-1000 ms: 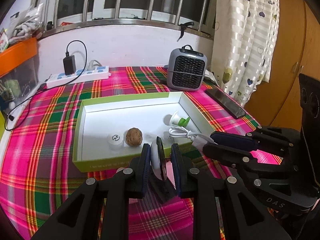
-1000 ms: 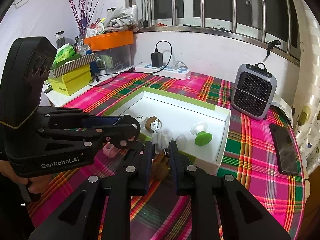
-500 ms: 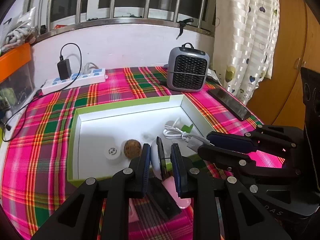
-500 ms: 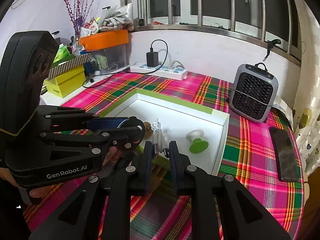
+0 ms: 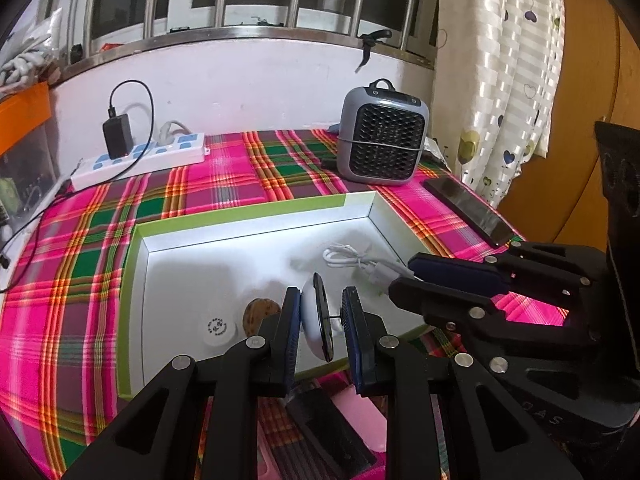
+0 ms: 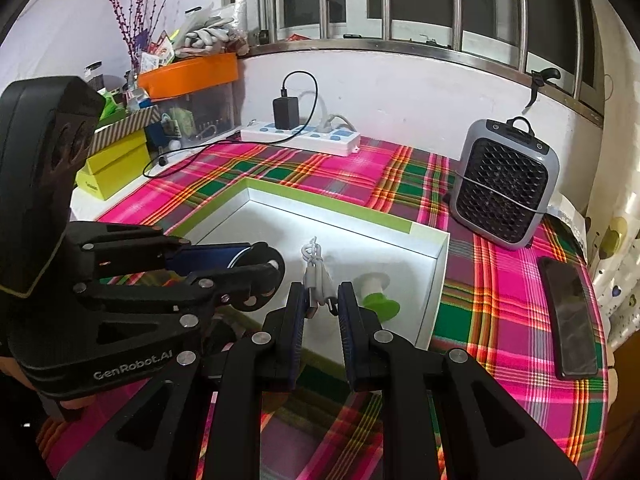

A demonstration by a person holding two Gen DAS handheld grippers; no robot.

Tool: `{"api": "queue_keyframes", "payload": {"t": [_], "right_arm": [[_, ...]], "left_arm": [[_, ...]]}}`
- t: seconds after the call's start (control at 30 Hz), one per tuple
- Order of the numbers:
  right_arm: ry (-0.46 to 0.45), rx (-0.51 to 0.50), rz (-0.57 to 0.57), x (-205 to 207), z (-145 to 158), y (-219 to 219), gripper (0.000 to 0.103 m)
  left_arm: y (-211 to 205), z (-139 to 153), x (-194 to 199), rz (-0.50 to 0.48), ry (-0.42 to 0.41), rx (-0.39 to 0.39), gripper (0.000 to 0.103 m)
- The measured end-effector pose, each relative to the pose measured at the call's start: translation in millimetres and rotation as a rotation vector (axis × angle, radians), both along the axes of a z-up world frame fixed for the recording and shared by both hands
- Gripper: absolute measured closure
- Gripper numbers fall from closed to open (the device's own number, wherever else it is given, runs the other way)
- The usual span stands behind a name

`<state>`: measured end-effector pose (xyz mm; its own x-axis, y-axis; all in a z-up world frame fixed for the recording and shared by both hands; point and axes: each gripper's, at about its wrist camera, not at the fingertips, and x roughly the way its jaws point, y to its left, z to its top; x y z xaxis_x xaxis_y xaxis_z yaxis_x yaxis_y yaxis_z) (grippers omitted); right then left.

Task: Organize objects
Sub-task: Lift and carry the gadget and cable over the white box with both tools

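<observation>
Your left tool [image 6: 256,276] carries the only clear writing, "GenRobot.AI" in white on its black body; your right tool [image 5: 404,276] shows "DAS" on its underside, and the print on the white cap [image 5: 216,326] in the box is too small to read. Since a second ago both tools have travelled from the near rim to over the inside of the green-edged white box [image 5: 256,220], and the walnut [image 5: 260,312] now sits just beside the left tool's fingers. Both tools point forward and down, side by side. The left one is clamped on a round white-and-black disc [image 5: 316,316], held on edge over the box floor. The right one is closed tight on the plug end of a coiled white cable [image 6: 316,276], which hangs over the box near the green suction cup [image 6: 378,300]. The counter [image 6: 340,176] wears a pink-and-green plaid cloth.
</observation>
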<state>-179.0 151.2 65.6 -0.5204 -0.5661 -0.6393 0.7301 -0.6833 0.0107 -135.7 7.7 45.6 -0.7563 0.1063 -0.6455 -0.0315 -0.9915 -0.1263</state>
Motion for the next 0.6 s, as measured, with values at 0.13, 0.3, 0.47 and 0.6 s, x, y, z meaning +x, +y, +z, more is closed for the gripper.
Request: {"api": "queue_keyframes", "payload": {"t": [0.13,0.3,0.47,0.6], "right_arm": [[-0.01,0.004,-0.011,-5.9,-3.8,-1.2,0.085],[-0.026,0.012,-0.02,-12.6,-9.3,-2.8,0.085],[-0.036,0.023,-0.023,-17.8,-14.4,-6.2,0.085],[-0.047,0.038,-0.031,-22.2,-20.1,-7.3,0.085]], "left_arm": [[1.7,-2.4,-5.4,-0.01,-0.002,-0.001,0.084],[0.6,-9.0,-11.7,-0.006,-0.022,-0.002,0.084],[-1.4,-14.1,-16.1,-0.004,-0.036,-0.004,0.084],[-1.3,-20.4,-20.2,-0.005,-0.057,-0.01,0.084]]}}
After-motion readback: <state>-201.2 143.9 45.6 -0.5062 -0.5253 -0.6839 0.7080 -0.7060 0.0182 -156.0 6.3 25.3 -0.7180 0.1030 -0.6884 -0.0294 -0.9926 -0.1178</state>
